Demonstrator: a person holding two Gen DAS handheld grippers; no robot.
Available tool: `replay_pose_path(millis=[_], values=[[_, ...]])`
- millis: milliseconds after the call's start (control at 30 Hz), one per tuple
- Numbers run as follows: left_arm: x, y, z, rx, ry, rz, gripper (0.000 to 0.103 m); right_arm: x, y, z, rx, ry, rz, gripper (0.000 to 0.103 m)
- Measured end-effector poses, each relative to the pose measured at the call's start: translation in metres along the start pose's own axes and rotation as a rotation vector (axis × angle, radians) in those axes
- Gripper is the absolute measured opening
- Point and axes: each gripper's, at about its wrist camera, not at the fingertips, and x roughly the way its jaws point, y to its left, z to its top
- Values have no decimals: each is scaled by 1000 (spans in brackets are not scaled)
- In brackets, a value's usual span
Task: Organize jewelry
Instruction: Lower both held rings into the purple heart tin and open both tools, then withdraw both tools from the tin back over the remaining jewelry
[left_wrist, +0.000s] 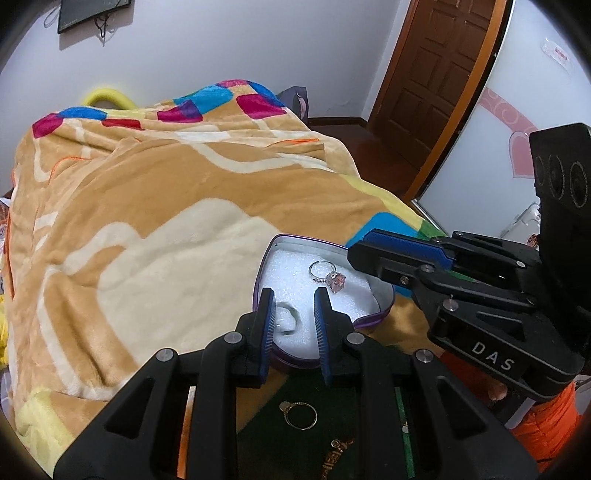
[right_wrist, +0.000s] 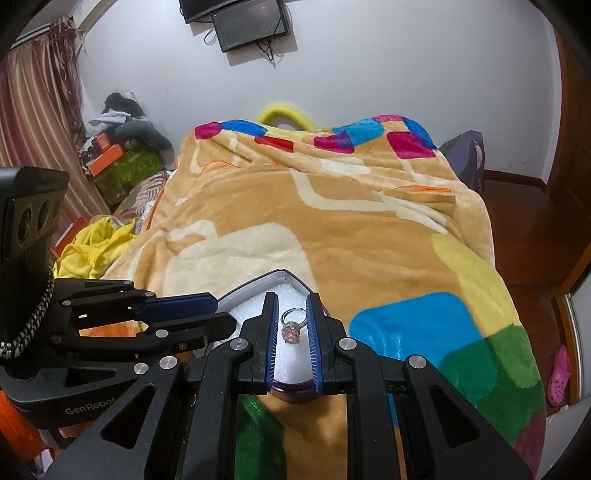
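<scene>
A purple heart-shaped tin (left_wrist: 384, 295) lined with white foam sits on the blanket. A silver ring with a pink stone (left_wrist: 328, 275) lies on the foam. A pale jade ring (left_wrist: 287, 318) lies on the foam between my left gripper's (left_wrist: 292, 301) open fingers, apart from both pads. In the right wrist view my right gripper (right_wrist: 291, 308) is open over the tin (right_wrist: 258, 286), with the pink-stone ring (right_wrist: 293, 326) lying loose between its fingers. A gold ring (left_wrist: 301, 415) and a gold chain (left_wrist: 328, 456) lie on a dark green cloth (left_wrist: 258, 435) below the left gripper.
The bed carries a tan blanket (left_wrist: 147, 221) with coloured squares. A wooden door (left_wrist: 432, 66) stands at the far right. Yellow clothes (right_wrist: 88, 251) and boxes (right_wrist: 122, 162) pile up left of the bed. A pink shoe (right_wrist: 559, 374) lies on the floor.
</scene>
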Motion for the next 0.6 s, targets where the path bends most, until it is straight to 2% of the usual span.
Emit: replay_pose_path(millis=[200,367,600], values=[[-4,-2,0,7,-1,15,21,-4,4,-1,-14,19,-25,14],[-24,-4,-1,5,-48,41,31,-18,12,-3,-43,9,-50,18],[-62,-9,-4,2,-105,77,42,-50,22,-6,-56,-49,-93,44]])
